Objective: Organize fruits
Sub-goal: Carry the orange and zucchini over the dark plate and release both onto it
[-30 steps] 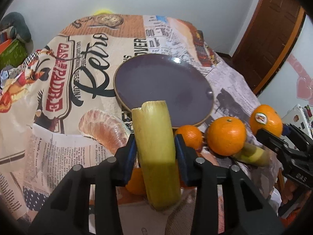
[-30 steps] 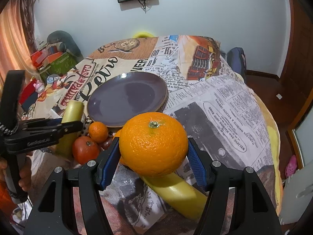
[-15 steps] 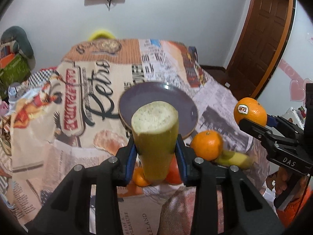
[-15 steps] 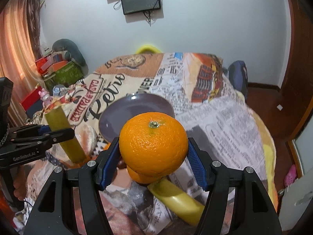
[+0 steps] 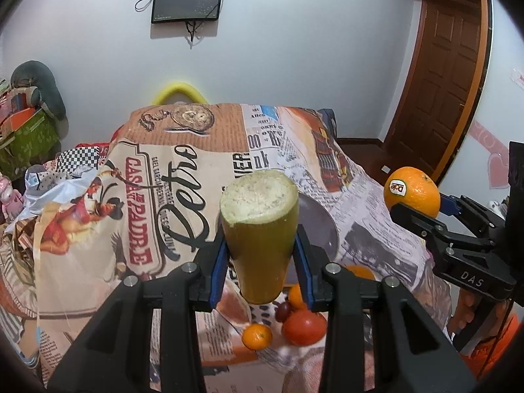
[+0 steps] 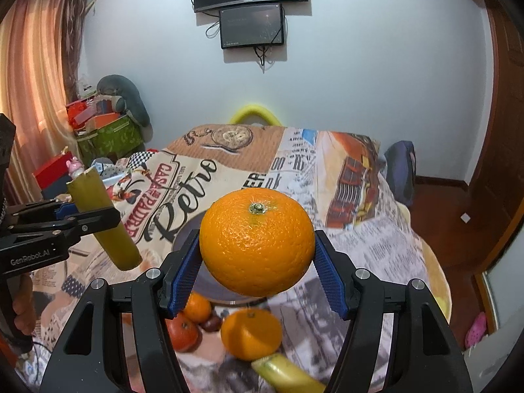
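1. The tabletop [image 5: 203, 137] and the plate [image 5: 322, 229] lie below both tongs.
2. The right tongs [image 6: 257, 262] clamp a big orange [image 6: 257, 240]; its round skin could roll free.
3. The left tongs [image 5: 260, 258], nearly closed, pinch a cut green stalk [image 5: 260, 229] upright; it could slip down through the pads.

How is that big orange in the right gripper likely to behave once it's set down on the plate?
The orange looks round and smooth, so it would probably roll on the shallow plate. Its firm-looking peel shows no denting between the right gripper's pads, so it is likely sturdy, and probably fairly heavy for its size.
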Tool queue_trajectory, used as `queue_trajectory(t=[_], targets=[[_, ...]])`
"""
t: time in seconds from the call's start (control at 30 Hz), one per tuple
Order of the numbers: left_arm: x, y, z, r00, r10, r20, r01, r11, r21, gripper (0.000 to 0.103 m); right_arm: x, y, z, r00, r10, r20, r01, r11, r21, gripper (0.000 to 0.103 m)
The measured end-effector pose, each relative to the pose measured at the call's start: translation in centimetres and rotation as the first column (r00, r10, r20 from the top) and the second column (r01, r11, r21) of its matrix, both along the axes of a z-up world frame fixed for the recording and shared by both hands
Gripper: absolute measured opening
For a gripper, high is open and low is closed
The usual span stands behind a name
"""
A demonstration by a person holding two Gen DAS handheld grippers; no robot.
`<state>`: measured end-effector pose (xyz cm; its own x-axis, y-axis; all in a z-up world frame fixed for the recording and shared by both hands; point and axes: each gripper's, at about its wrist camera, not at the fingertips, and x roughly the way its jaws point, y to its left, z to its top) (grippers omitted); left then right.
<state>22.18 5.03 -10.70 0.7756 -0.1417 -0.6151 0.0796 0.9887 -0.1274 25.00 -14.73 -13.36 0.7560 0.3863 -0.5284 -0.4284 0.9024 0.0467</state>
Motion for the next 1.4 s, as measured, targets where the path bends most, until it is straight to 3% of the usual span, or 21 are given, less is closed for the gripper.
queue_trajectory(t=[0.5, 1.13, 1.4], targets=[[5.3, 0.4, -2.9, 0.997, -0.017, -0.073, 0.016, 1.000, -0.014, 0.037, 5.0, 2.4, -2.4, 0.999, 0.019, -0.029, -0.021, 0.997, -0.074, 0.063], [12.1, 0.6, -7.5, 0.978, -0.026, -0.209, 0.014, 0.998, -0.060, 0.037, 11.8, 4.7, -7.2, 0.979, 0.061, -0.197, -0.098, 0.978, -0.186, 0.063], [14.1, 0.2, -8.0, 0.977, -0.014, -0.212, 0.002, 0.998, -0.056, 0.037, 13.7, 5.0, -8.9, 0.960, 0.066, -0.270, -0.123, 0.972, -0.198, 0.063]])
